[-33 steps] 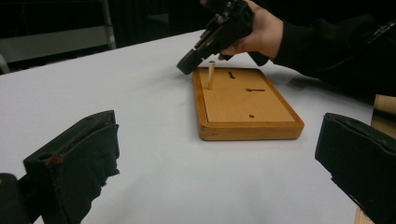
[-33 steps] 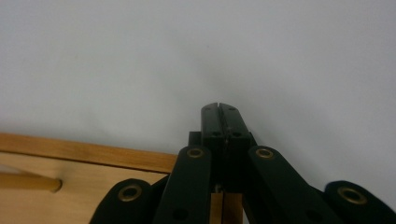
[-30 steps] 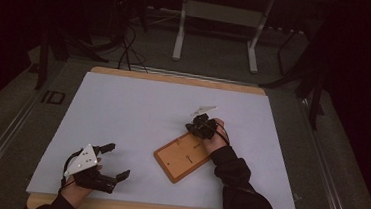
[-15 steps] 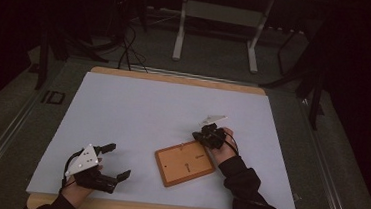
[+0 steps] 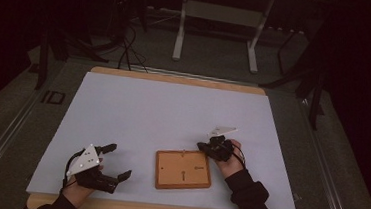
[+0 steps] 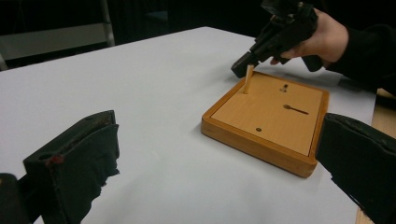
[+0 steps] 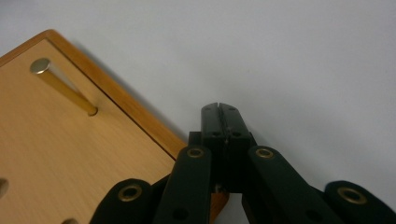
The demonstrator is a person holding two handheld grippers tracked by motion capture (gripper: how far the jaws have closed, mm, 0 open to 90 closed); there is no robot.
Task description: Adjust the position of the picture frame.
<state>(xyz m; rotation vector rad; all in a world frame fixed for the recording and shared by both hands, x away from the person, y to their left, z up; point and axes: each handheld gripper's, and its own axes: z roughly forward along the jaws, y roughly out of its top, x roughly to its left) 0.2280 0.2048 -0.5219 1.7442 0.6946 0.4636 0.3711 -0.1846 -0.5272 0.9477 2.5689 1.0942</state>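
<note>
You have one wooden peg board (image 5: 183, 170) in front of you, low and just right of centre in the high view, lying flat on the white sheet (image 5: 163, 113). One wooden peg (image 6: 248, 78) stands in a hole near the board's far edge; in the right gripper view it shows at the upper left (image 7: 63, 86), leaning across the frame. In the left gripper view you can count three more openings in the board's face: two small holes and a slot.

Your right gripper (image 5: 205, 147) sits just off the board's upper right corner, its jaws pressed together with nothing between them, their tips (image 7: 219, 108) over bare sheet beside the board's edge. Your left gripper (image 5: 119, 162) rests at the lower left of the high view, well apart from the board, jaws spread wide and empty.

The sheet covers a wooden table (image 5: 175, 78) whose rim shows along the top and bottom. Beyond it the room is dark: grey floor, one metal-legged stand (image 5: 216, 34) and cables (image 5: 127, 55) at upper left.

Most of the sheet above and left of the board lies bare.
</note>
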